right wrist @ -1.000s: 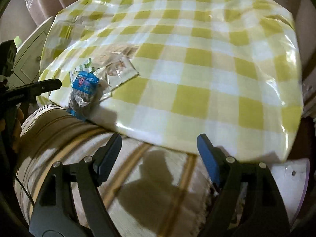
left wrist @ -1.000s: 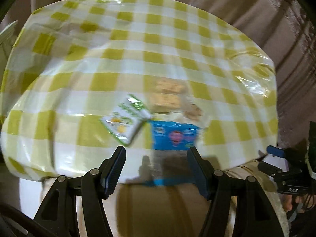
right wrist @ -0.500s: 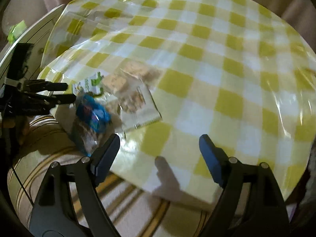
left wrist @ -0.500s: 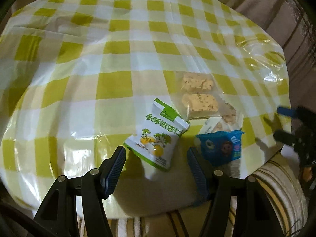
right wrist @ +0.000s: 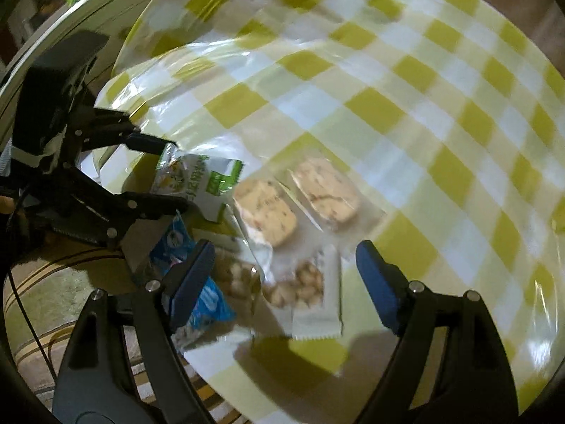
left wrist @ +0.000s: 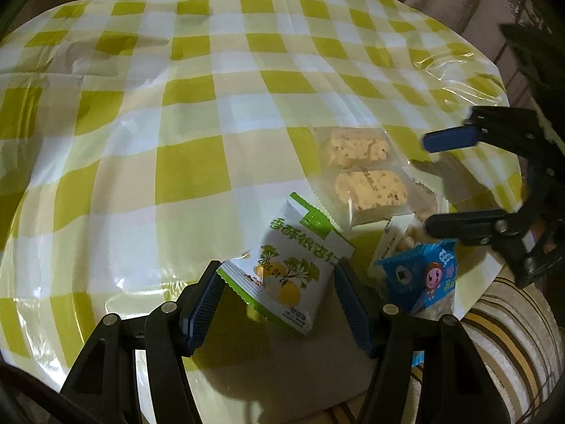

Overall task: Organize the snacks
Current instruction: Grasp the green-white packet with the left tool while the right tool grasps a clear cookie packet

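Two sets of jaws gape wide; left gripper straddles the green packet, lying lengthwise between them.

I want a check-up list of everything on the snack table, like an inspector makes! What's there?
Surface: round table under a yellow-and-white checked plastic cover, glossy and wrinkled.
Job's things: green-and-white snack packet, blue snack packet at the table's edge, two clear-wrapped biscuits, and a clear bag of small nuggets, all clustered together.
Clutter: nothing seen.
Grippers: left gripper open, its fingers on either side of the green-and-white packet; right gripper open over the nugget bag and blue packet.
Cables: one thin dark cable by the left gripper.
Surroundings: striped cushion below the table edge; white furniture behind.
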Available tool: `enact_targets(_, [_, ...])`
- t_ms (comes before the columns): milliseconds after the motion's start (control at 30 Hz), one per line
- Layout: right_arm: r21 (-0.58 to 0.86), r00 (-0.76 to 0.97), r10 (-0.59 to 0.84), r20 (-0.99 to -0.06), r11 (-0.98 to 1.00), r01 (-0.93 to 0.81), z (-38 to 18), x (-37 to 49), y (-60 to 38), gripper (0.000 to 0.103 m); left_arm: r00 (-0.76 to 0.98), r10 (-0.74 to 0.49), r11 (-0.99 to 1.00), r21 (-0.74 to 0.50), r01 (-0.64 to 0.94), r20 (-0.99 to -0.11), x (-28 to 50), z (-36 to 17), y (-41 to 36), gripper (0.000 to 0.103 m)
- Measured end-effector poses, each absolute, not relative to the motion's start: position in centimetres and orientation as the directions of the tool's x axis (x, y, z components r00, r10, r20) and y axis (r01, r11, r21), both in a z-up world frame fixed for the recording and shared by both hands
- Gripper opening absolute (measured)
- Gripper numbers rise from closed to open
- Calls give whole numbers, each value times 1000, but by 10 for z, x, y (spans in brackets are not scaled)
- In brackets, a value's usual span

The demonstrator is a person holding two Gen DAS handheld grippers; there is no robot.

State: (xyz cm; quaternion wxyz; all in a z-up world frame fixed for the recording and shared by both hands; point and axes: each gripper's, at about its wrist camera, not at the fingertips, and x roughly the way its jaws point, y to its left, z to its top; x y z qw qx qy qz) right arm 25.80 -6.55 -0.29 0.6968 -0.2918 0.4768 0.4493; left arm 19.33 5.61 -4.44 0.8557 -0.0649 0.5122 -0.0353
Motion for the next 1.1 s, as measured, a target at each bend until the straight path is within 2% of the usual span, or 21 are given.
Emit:
enact_targets(67, [32, 113, 330, -937, 406, -913, -11, 262, -59, 81, 475, -130, 990, -140, 16, -870, 194, -45, 56, 66])
enact_targets(233, [63, 57, 299, -953, 378, -924, -25, 272, -48, 62, 488, -132, 991, -114, 67, -863, 198, -46, 52, 68])
enact_targets(567, [78, 42, 305, -952, 371, -925, -29, 286, -22, 64, 503, -151, 988, -116, 100, -851, 204, -47, 53, 67])
enact_targets(767, [45, 60, 295, -954, 335, -941, -32, 282, -12, 65, 501, -96, 995, -89, 38, -860, 194, -46, 62, 66])
enact_targets(867, [34, 66, 290, -955, 325, -945, -34, 278, -14, 64, 498, -89, 996, -89, 24, -863, 187, -46, 69, 70])
enact_targets(967, [-10, 105, 277, -955, 323, -946, -35, 274, -12, 59, 508, -98, 995, -84, 51, -856, 183, -45, 70, 78])
enact_targets(1100, [-24, 109, 270, -957, 300, -954, -35, 266, -11, 49, 514, -91, 994, -50, 94, -853, 185, -42, 69, 80])
